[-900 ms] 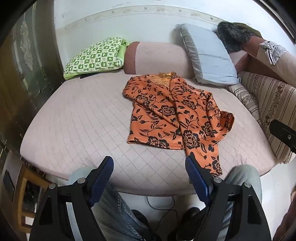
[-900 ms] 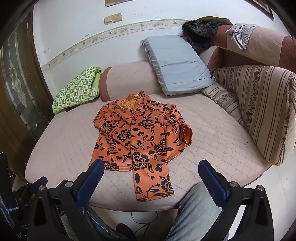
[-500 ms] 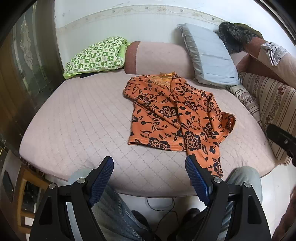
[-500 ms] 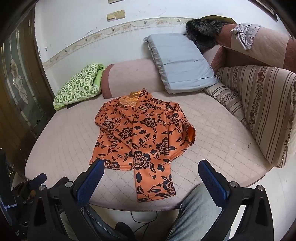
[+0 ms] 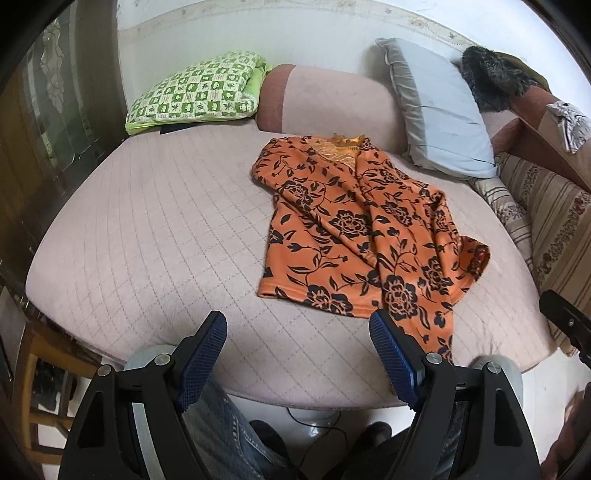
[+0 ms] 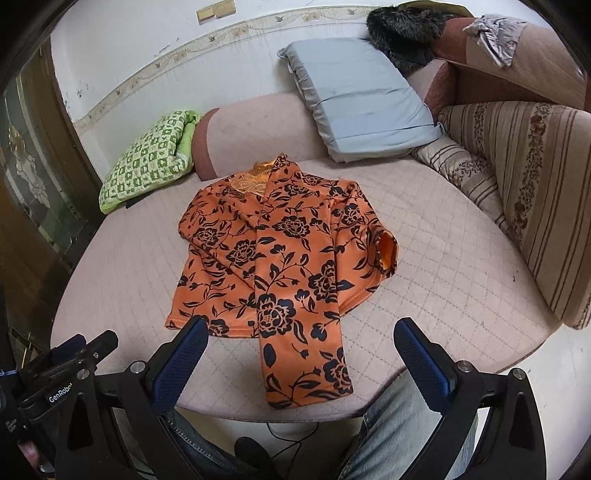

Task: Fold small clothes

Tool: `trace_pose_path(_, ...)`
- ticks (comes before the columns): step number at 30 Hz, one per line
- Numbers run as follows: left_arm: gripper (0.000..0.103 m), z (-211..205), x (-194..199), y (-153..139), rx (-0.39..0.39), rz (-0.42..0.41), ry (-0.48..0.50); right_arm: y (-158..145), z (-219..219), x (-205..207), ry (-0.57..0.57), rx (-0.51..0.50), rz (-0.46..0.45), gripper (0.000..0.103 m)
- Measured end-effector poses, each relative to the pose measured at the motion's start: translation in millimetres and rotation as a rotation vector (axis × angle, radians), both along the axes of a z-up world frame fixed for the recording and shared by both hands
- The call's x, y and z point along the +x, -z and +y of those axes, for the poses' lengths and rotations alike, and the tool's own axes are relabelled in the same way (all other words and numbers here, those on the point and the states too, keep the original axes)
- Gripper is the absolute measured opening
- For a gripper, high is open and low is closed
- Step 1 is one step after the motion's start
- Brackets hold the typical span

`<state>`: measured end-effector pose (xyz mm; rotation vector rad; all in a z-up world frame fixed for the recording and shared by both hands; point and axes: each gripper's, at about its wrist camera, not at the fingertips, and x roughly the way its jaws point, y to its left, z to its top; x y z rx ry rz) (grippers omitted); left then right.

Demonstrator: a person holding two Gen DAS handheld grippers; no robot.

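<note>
An orange blouse with black flowers lies flat on the pink quilted bed, its collar toward the long pink bolster at the head of the bed; one sleeve is folded across the front and runs down past the hem, so that its cuff lies near the bed edge closest to the person; the other sleeve is bent at the side of the blouse nearest the striped cushion, and its orange inside shows there. A green checked pillow lies beside one end of the bolster, and a grey pillow leans against the other end; a dark furry thing rests above the grey pillow.

The left tongs are released, wide apart, with nothing between the blue pads, and hang over the bed edge just short of the blouse hem; the right tongs are also released and empty, one finger on each side of the long sleeve in the view, above it and not touching it. The person's knees in jeans show under both tongs.
</note>
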<state>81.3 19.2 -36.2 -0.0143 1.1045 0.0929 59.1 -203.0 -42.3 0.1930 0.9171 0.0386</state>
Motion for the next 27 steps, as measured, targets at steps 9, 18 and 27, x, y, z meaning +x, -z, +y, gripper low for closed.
trace_pose_path(9, 0.079, 4, 85, 47, -0.164, -0.049, -0.001, 53, 23, 65, -0.092, 0.007, 0.075, 0.097)
trace_pose_path(18, 0.062, 22, 246, 134, -0.354, 0.066, -0.001, 158, 65, 154, -0.201, 0.013, 0.234, 0.074)
trace_pose_path(27, 0.060, -2, 326, 198, -0.420, 0.117, 0.021, 194, 73, 171, -0.220, -0.118, 0.273, 0.011)
